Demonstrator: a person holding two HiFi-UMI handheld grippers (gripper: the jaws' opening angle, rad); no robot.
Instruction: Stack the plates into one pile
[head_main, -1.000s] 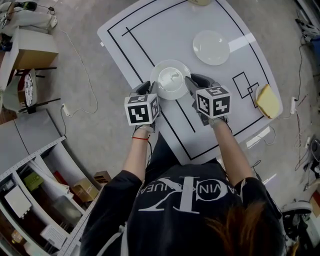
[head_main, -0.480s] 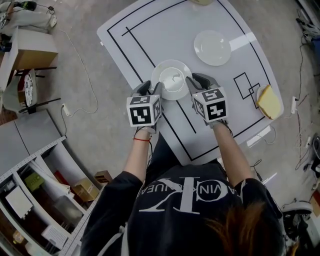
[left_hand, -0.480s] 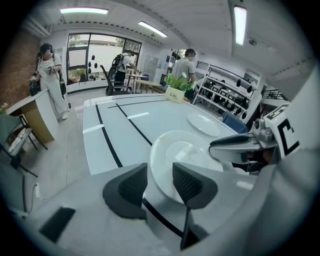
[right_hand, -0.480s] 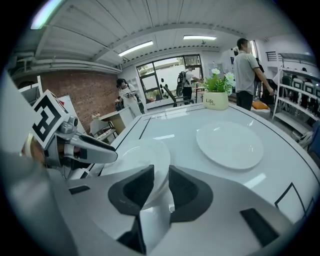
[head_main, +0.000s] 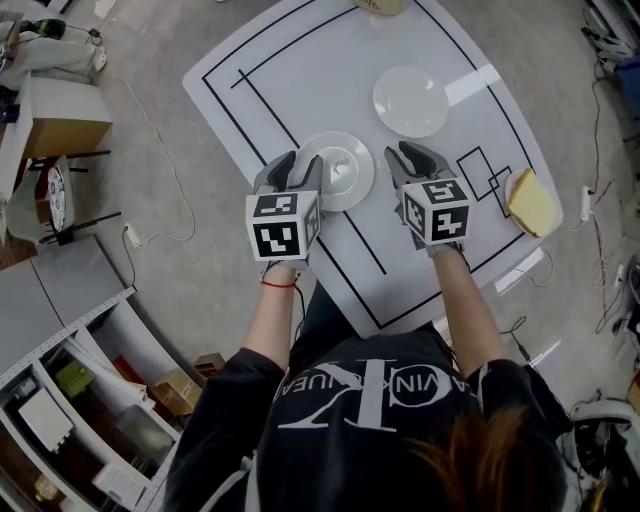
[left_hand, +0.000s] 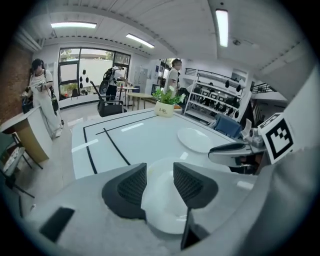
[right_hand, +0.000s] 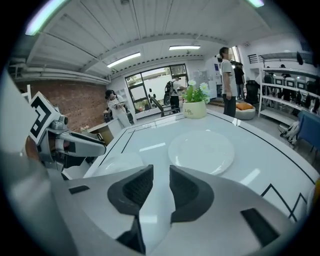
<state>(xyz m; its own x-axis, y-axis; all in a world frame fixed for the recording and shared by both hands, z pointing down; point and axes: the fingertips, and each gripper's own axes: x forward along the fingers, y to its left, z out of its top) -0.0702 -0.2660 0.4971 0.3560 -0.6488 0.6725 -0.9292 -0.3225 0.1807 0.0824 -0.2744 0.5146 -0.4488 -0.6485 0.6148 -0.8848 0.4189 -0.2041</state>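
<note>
A white plate (head_main: 338, 172) with a raised ring in its middle lies on the white table (head_main: 300, 70), near its front. A second white plate (head_main: 410, 100) lies further back to the right. My left gripper (head_main: 298, 168) hovers over the near plate's left rim. Its jaws are opening, and the plate (left_hand: 165, 215) shows below the gap with no pad pressing on it. My right gripper (head_main: 410, 160) stands just right of that plate, clear of it. Its jaws are opening too, with only table between them, and the far plate (right_hand: 201, 150) lies ahead of them.
Black lines mark the table. A pale yellow object (head_main: 532, 203) sits at the table's right edge and a plant pot (right_hand: 195, 107) at the far edge. People stand in the room beyond. Shelves (head_main: 70, 400) stand on the floor to the left.
Both grippers were on opposite rims of the near plate. Their jaws have widened, the right gripper has drawn off to the right, and the left has lifted back over the left rim.
</note>
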